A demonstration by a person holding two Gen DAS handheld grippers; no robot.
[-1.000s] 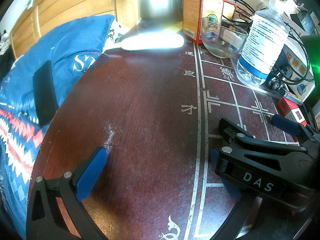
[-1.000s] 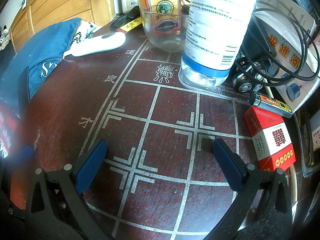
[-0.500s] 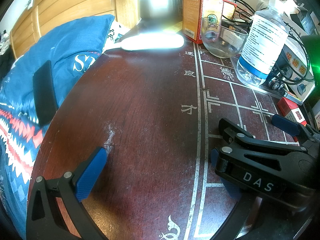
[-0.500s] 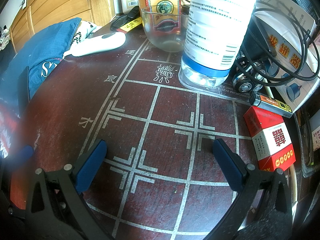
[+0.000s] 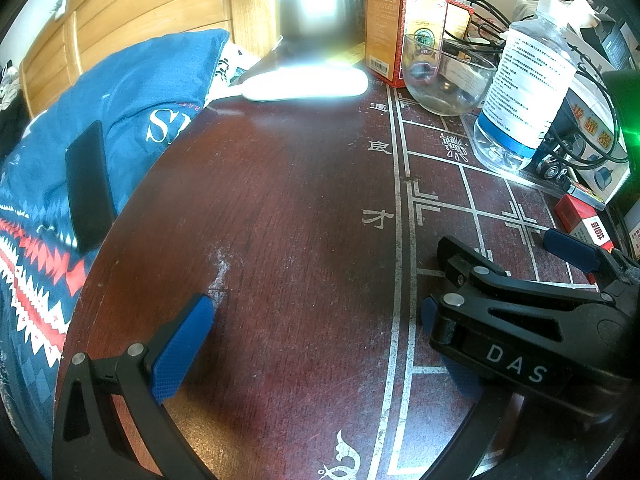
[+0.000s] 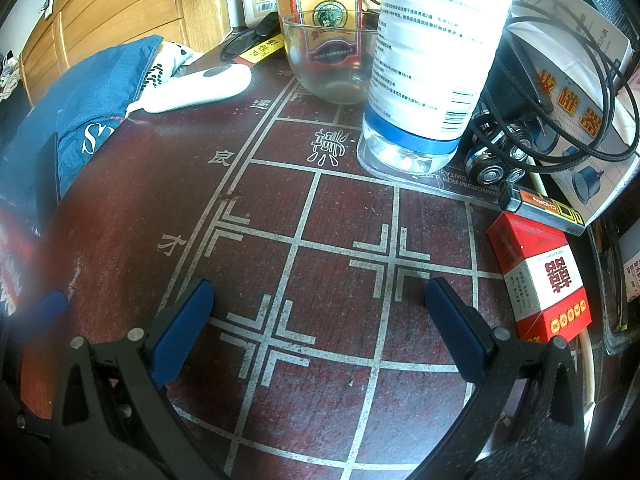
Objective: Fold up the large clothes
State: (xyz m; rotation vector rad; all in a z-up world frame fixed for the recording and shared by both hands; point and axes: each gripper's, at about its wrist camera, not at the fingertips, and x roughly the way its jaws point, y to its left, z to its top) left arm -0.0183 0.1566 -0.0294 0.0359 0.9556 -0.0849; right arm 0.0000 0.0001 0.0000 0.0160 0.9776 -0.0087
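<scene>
A blue cloth (image 5: 140, 92) with white lettering and a red-and-white zigzag pattern lies on the bed left of the table; the right wrist view shows it (image 6: 92, 96) at the left edge. Both grippers rest low over the dark red table (image 5: 280, 220), apart from the cloth. My left gripper (image 5: 308, 332) is open with nothing between its blue pads; its right finger is partly hidden behind the right gripper's black body. My right gripper (image 6: 320, 320) is open over the chessboard lines (image 6: 340, 280), holding nothing. It also shows in the left wrist view, right gripper (image 5: 508, 244).
A black phone (image 5: 88, 188) lies on the cloth. At the table's back stand a water bottle (image 6: 432, 60), a glass bowl (image 6: 332, 64), a red box (image 5: 400, 28) and a white device (image 6: 200, 88). A red pack (image 6: 544, 280), lighter (image 6: 540, 208), shaver (image 6: 496, 160) and cables crowd the right.
</scene>
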